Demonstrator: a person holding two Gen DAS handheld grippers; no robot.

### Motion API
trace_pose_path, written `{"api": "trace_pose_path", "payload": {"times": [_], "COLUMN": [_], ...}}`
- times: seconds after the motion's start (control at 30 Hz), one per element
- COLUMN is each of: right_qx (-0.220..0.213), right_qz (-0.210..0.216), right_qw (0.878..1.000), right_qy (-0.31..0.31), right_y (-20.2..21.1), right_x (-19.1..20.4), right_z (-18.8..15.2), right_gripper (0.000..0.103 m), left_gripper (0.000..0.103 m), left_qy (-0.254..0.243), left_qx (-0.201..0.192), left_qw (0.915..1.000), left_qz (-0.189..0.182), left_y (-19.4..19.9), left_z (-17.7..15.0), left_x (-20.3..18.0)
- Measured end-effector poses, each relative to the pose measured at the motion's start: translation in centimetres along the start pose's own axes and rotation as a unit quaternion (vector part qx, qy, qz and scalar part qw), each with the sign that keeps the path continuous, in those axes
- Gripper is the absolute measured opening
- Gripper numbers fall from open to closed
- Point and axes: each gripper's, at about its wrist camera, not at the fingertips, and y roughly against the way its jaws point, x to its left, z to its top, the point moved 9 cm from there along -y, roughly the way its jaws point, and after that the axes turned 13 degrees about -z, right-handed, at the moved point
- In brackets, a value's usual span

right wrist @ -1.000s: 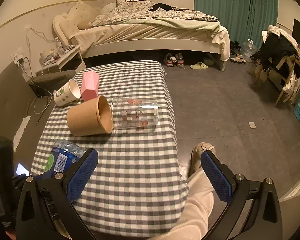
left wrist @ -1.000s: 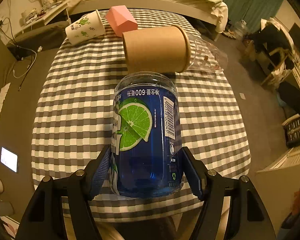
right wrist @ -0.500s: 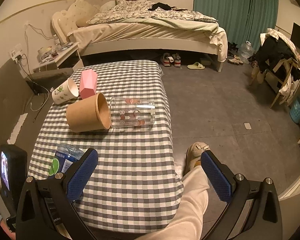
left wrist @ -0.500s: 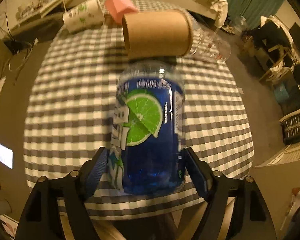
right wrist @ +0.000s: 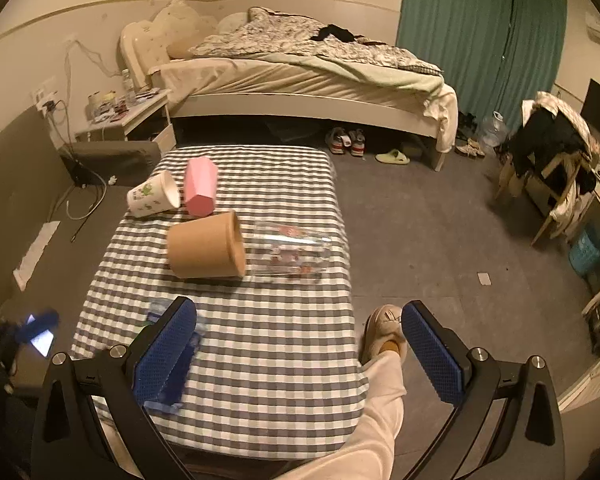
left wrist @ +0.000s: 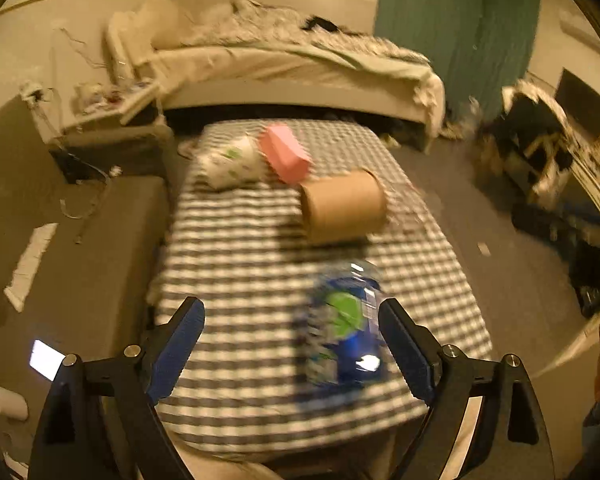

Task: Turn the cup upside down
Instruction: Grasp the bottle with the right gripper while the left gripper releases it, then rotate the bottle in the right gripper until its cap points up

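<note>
Left wrist view
Left gripper (left wrist: 291, 344): released, jaws spread wide, nothing between the pads.
Blue cup (left wrist: 346, 330): a clear cup with a blue lime label, on the checked desk (left wrist: 240, 264) just inside the right finger; blurred, so I cannot tell whether it touches the pad or how it is oriented.
Brown paper cup (left wrist: 344, 210): lying on its side beyond the blue cup, mouth to the right.
Pink cup (left wrist: 285, 159): on its side at the far end, beside the white cup (left wrist: 232, 162) with green print.
Image quality: heavy motion blur.

Right wrist view
Right gripper (right wrist: 299, 354): released, jaws wide apart, holding nothing, over the desk's near right edge.
Blue cup (right wrist: 168, 344): partly hidden behind the left finger, near the desk's front-left corner; blurred.
Brown paper cup (right wrist: 206, 246): on its side mid-desk, its mouth facing the clear glass (right wrist: 290, 254), also on its side.
Pink cup (right wrist: 199, 187) and white cup (right wrist: 153, 195): on their sides, at the far left, just beside each other.
Bed (right wrist: 300, 76): behind the desk.
</note>
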Motion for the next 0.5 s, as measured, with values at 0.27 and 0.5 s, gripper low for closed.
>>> {"api": "trace_pose_path", "payload": {"times": [0.27, 0.5], "right_qx": [0.039, 0.107], "right_qz": [0.022, 0.048], "right_qw": [0.998, 0.991], "right_qy": [0.035, 0.057], "right_y": [-0.8, -3.8], "right_x": [5.8, 10.2], "right_z": [-1.4, -2.8], "right_gripper": [0.103, 0.103], "left_gripper": [0.101, 0.101], "left_qy": [0.056, 0.081], "left_qx": [-0.033, -0.024], "left_qw": [0.996, 0.9929], "left_qz": [0.062, 0.083], "left_y": [1.7, 1.5], "left_z": [-0.3, -1.4], "left_x": [8.4, 12.7]}}
